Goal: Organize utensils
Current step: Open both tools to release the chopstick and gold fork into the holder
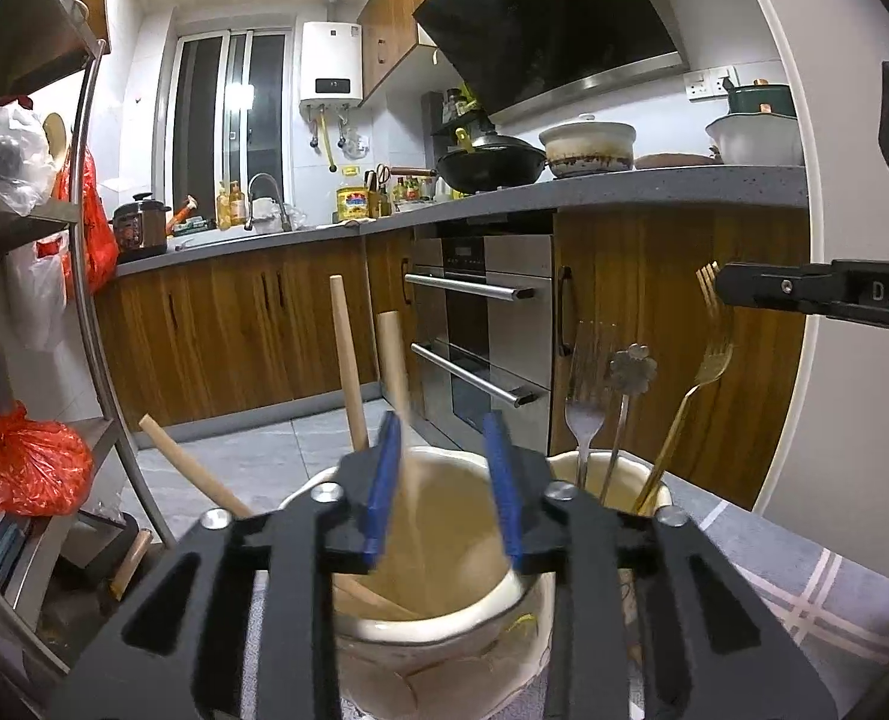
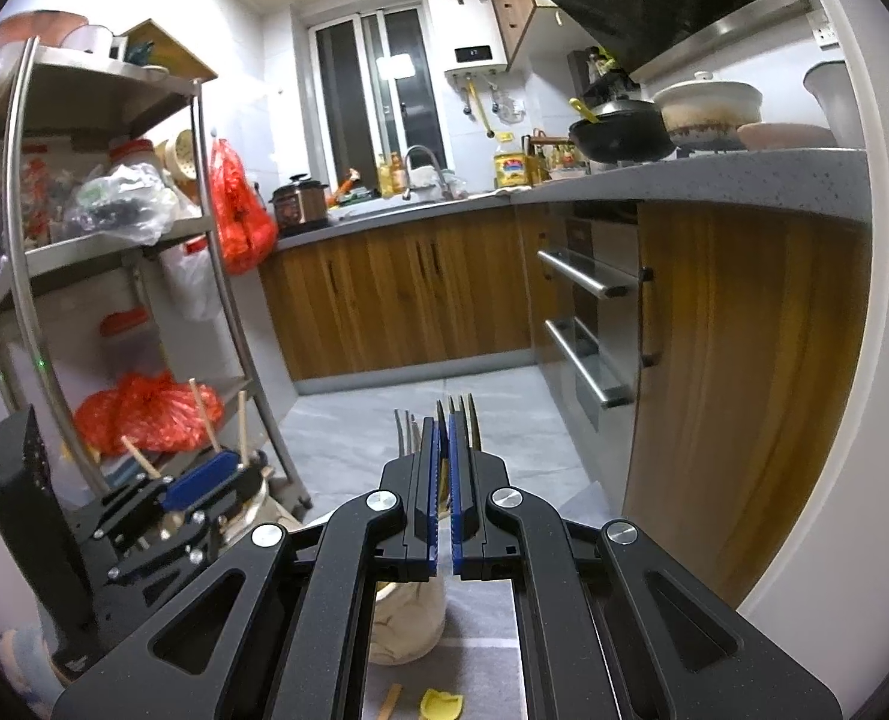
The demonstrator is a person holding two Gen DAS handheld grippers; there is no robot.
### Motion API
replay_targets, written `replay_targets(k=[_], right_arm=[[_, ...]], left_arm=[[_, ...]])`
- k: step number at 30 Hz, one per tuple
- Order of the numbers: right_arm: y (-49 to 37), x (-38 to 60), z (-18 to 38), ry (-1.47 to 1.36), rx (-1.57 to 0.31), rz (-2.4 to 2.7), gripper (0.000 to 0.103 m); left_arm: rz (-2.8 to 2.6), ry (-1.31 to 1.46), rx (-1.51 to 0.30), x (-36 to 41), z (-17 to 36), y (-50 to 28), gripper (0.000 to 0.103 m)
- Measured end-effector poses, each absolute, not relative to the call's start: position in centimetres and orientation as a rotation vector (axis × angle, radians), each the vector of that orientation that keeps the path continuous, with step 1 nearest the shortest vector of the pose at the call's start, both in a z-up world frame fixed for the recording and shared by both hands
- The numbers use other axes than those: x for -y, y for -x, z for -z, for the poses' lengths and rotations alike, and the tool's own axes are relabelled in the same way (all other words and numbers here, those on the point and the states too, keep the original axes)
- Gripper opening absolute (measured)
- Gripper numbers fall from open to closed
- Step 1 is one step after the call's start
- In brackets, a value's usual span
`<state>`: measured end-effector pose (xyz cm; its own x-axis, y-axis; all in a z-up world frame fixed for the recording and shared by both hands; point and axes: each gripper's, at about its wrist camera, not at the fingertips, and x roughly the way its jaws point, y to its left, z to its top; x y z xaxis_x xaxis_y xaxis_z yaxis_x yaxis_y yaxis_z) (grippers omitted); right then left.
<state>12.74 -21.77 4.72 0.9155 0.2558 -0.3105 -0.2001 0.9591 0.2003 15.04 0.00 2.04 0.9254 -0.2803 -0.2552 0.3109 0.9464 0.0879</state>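
My left gripper (image 1: pixel 443 423) stands open over a cream cup (image 1: pixel 348 618). A blurred wooden chopstick (image 1: pixel 398 372) hangs between the blue pads without being pressed, its lower end inside the cup. Two more wooden chopsticks (image 1: pixel 348 360) lean in that cup. A second cream cup (image 1: pixel 564 468) to the right holds a silver fork (image 1: pixel 585 414), a flower-ended spoon (image 1: pixel 631 369) and a gold fork (image 1: pixel 705 375). My right gripper (image 2: pixel 443 420) is shut on a gold fork (image 2: pixel 471 420), tines upward, above this cup (image 2: pixel 408 618). It enters the left wrist view from the right (image 1: pixel 726 288).
A grey checked cloth (image 1: pixel 804 588) covers the table. A yellow scrap (image 2: pixel 441 705) and a wooden piece (image 2: pixel 392 702) lie on it in front of the cup. A metal shelf rack (image 2: pixel 18 240) with bags stands left. Wooden cabinets (image 2: pixel 744 390) and an oven (image 1: pixel 480 324) lie ahead.
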Motion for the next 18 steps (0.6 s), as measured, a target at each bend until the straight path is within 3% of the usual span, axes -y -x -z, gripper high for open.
replay_targets(k=[11, 15, 18], right_arm=[[-12.9, 21.7, -4.7, -0.162, -0.346, -0.243, 0.006], [-12.5, 21.6, -4.7, -0.166, -0.337, -0.248, 0.021], [-12.0, 21.7, -5.0, -0.168, -0.325, -0.254, 0.040]], left_arm=[[0.295, -0.117, -0.239, -0.4, -2.3, -14.6, 0.043], [0.297, -0.112, -0.233, -0.4, -2.6, -14.3, 0.049], [0.302, -0.106, -0.225, -0.4, -3.0, -13.7, 0.055]])
